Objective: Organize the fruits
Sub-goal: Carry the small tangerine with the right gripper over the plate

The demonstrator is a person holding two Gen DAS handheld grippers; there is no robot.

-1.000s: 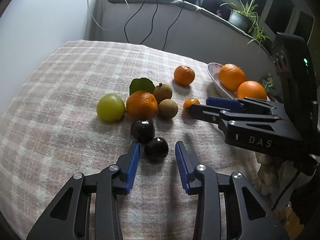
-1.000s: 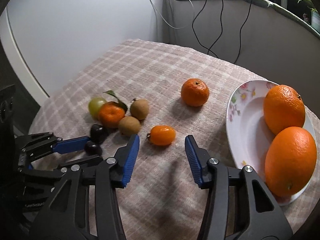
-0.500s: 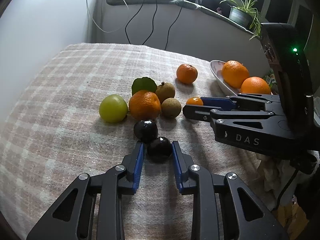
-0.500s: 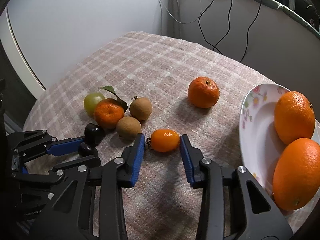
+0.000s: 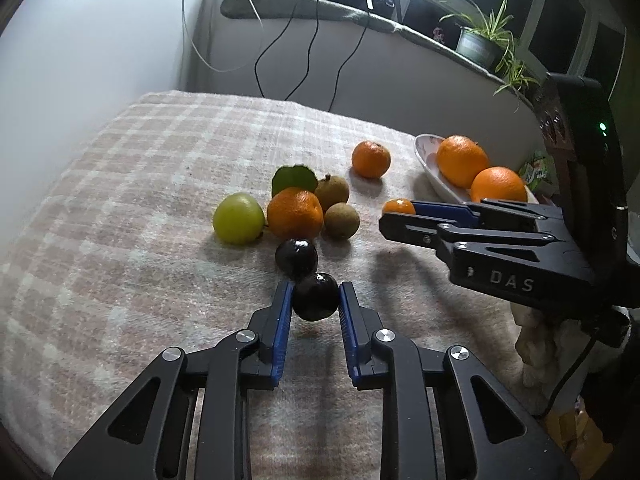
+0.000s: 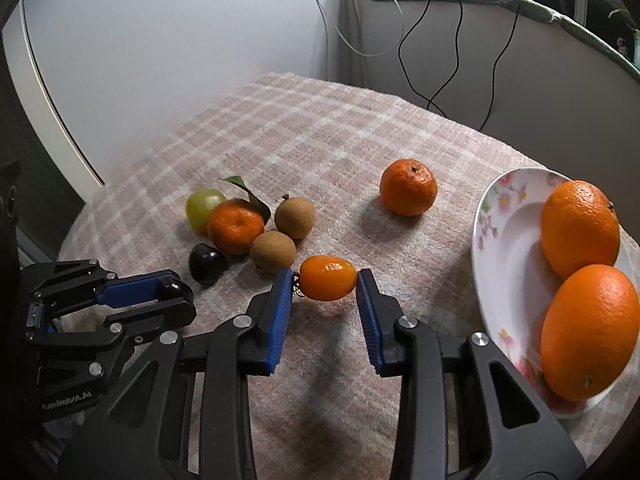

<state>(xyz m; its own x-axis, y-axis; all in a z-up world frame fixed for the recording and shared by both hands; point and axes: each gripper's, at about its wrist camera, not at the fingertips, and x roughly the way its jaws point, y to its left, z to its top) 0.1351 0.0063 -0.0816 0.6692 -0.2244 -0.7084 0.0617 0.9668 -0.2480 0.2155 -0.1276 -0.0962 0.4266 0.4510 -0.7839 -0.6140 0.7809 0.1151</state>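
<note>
My left gripper [image 5: 314, 296] is shut on a dark plum [image 5: 315, 297], held just above the checked cloth; it also shows in the right wrist view [image 6: 170, 289]. My right gripper [image 6: 325, 285] is shut on a small orange kumquat [image 6: 328, 283], lifted slightly off the cloth. A second dark plum [image 5: 296, 257] lies just beyond the held one. A green fruit [image 5: 238, 218], a leafed tangerine [image 5: 295, 213] and two brown longans [image 5: 341, 220] lie clustered. A lone tangerine [image 6: 408, 187] lies farther back.
A flowered white plate [image 6: 504, 256] with two large oranges [image 6: 580, 228] stands at the right edge of the table. A white wall is on the left, a ledge with cables and a potted plant [image 5: 480, 46] behind. The cloth [image 5: 120, 240] drops off at the front.
Both grippers moved forward and closed from open: the left onto the near plum, the right onto the kumquat. Both fruits now sit between the pads, lifted slightly.
</note>
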